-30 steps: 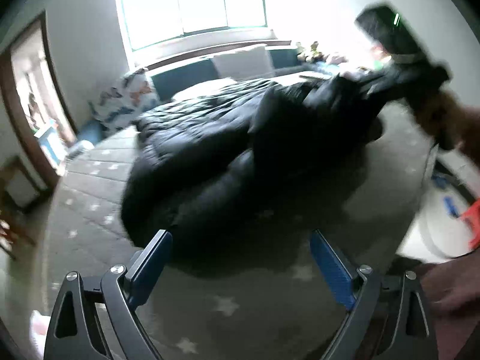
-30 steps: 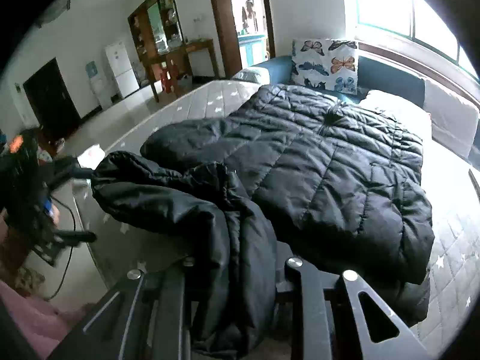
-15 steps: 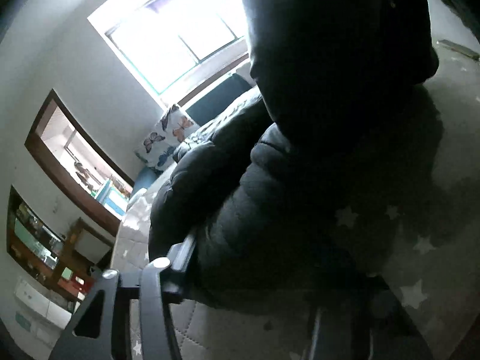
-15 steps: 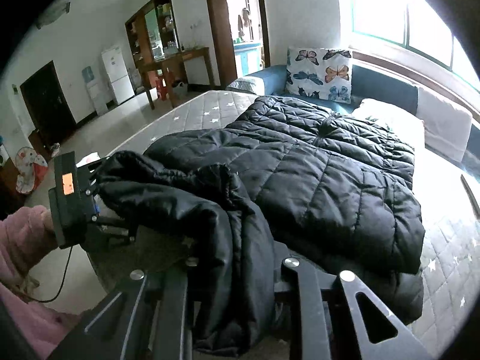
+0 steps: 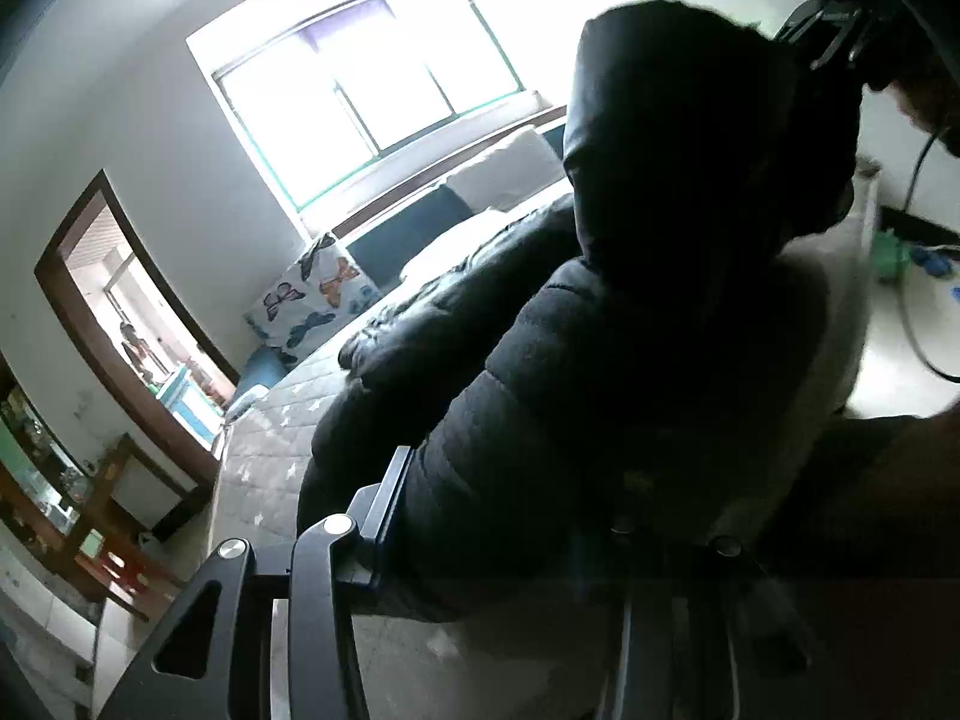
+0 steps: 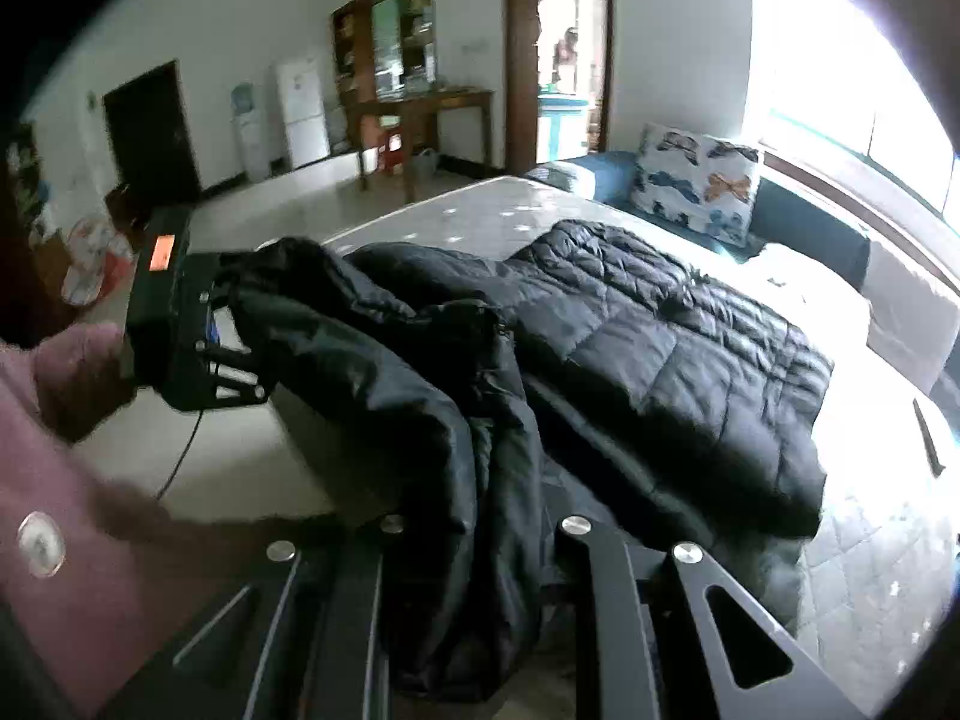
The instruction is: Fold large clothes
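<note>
A large black quilted puffer jacket (image 6: 660, 330) lies spread on a grey star-patterned mattress (image 6: 480, 198). My right gripper (image 6: 474, 552) is shut on a bunched edge of the jacket, which hangs between its fingers. My left gripper (image 5: 504, 516) is shut on another part of the jacket (image 5: 600, 360), lifted off the mattress (image 5: 264, 468); it also shows in the right wrist view (image 6: 240, 354) at the left, holding the fabric. The right gripper's body shows at the top right of the left wrist view (image 5: 834, 36). The lifted fabric stretches between both grippers.
A butterfly-print pillow (image 6: 696, 180) and white cushions (image 6: 912, 312) lie at the head of the bed under a bright window (image 5: 372, 72). A doorway (image 6: 564, 54), wooden table (image 6: 432, 108) and fridge (image 6: 300, 108) stand beyond. A cable (image 5: 918, 324) trails over the floor.
My left gripper went from open above the mattress to shut on the jacket's edge and has lifted it. My right gripper has kept its hold and risen slightly.
</note>
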`<state>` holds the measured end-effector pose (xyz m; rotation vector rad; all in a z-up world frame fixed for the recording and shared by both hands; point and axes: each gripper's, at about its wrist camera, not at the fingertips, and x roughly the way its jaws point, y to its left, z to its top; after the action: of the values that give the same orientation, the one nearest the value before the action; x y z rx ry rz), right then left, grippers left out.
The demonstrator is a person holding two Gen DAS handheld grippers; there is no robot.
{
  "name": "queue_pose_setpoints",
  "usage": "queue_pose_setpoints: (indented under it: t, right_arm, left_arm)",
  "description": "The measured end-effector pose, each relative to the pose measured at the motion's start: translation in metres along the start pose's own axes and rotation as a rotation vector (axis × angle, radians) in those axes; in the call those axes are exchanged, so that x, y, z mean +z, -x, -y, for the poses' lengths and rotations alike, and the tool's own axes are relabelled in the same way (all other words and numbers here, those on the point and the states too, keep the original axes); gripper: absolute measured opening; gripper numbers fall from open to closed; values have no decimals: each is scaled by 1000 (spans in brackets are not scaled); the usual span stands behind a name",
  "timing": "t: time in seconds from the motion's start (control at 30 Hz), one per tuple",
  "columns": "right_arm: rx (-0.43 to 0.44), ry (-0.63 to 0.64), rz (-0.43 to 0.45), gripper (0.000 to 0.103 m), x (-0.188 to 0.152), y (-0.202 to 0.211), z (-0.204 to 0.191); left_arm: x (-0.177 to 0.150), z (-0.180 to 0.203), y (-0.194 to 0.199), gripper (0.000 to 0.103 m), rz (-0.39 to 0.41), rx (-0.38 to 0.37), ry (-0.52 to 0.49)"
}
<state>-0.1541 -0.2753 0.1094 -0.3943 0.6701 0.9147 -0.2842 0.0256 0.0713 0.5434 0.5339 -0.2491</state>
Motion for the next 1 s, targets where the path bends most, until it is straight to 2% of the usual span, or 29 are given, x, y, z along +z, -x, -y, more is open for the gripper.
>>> queue_pose_setpoints:
  t: [0.13, 0.23, 0.47, 0.57, 0.77, 0.9, 1.0]
  right_arm:
    - [12, 19, -10, 19, 2, 10, -6]
    - [-2, 16, 15, 19, 13, 5, 7]
    - [-17, -2, 85, 19, 54, -11, 49]
    - [-29, -6, 104, 19, 75, -19, 73]
    - [-64, -54, 97, 19, 131, -60, 139]
    - [-139, -68, 44, 19, 161, -103, 179]
    - [-211, -21, -16, 19, 176, -139, 199]
  left_arm:
    - [3, -1, 21, 44, -6, -34, 54]
    - [14, -8, 14, 44, 3, -34, 72]
    - [60, -60, -22, 44, 1, -52, 134]
    - [88, -84, -46, 44, 4, -52, 160]
    - [146, -136, -108, 44, -12, -30, 166]
    - [186, -160, -179, 44, -73, -25, 174]
    - [204, -169, -227, 44, -134, -27, 189]
